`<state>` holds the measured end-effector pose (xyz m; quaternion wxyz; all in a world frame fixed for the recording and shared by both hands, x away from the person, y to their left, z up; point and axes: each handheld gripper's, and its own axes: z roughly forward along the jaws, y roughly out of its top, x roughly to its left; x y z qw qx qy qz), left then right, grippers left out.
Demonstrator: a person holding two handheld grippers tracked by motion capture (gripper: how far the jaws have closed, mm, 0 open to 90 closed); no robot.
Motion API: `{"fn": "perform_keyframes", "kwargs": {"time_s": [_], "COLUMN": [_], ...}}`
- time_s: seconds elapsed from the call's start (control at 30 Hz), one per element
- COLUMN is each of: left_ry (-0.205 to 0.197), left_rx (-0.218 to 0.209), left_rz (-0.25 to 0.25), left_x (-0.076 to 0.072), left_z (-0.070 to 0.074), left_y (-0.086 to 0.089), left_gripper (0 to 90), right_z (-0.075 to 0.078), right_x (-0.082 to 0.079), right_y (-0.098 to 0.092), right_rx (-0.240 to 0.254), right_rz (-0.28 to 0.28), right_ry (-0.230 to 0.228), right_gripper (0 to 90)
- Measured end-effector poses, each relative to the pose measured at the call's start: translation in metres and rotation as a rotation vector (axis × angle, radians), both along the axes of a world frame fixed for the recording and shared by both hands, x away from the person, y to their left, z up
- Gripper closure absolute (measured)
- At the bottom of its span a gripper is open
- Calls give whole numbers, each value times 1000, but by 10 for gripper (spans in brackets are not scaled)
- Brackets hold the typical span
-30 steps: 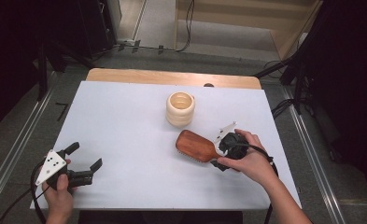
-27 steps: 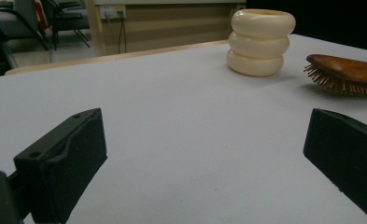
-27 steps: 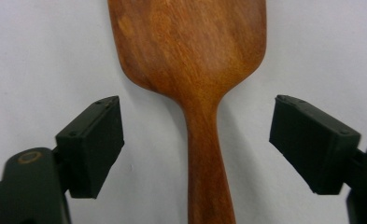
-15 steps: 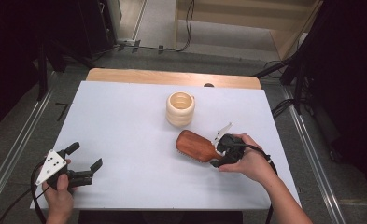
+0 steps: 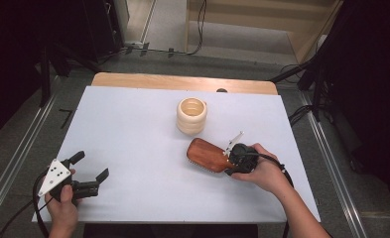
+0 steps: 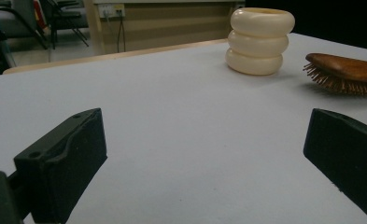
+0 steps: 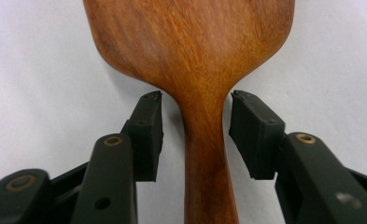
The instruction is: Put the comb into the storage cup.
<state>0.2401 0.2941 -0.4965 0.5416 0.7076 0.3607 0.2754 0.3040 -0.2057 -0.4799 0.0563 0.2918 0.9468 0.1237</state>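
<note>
**Where things lie on our table**

We find the cup (image 5: 191,115) standing on the table (image 5: 133,129), toward the far edge and near the middle. The brush (image 5: 207,154) lies nearer us and a little right of it, close by but apart, its handle pointing right into our right gripper (image 7: 196,100), whose jaws sit either side of the neck, seemingly not touching it. Our left gripper (image 5: 90,167) rests at the near left corner, well apart from both.

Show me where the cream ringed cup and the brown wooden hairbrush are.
cream ringed cup (image 5: 191,115), high view, on its side wall.
brown wooden hairbrush (image 7: 190,42), right gripper view, on the back of its head.
</note>
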Motion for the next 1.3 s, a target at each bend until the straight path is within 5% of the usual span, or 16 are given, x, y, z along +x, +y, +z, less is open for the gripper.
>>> {"fn": "perform_keyframes", "kwargs": {"time_s": [0.17, 0.3, 1.3], "left_ry": [1, 2, 4], "left_rx": [-1, -1, 2], "left_rz": [-3, -5, -4], "left_x": [0, 0, 0], "left_z": [0, 0, 0], "left_y": [0, 0, 0], "left_gripper": [0, 0, 0], "right_z": [-3, -4, -6], "right_x": [-1, -1, -15], "right_y": [3, -3, -17], "right_rx": [-12, 44, 207], "right_rz": [20, -7, -47], "right_ry": [2, 22, -46], "right_gripper": [617, 690, 705]}}
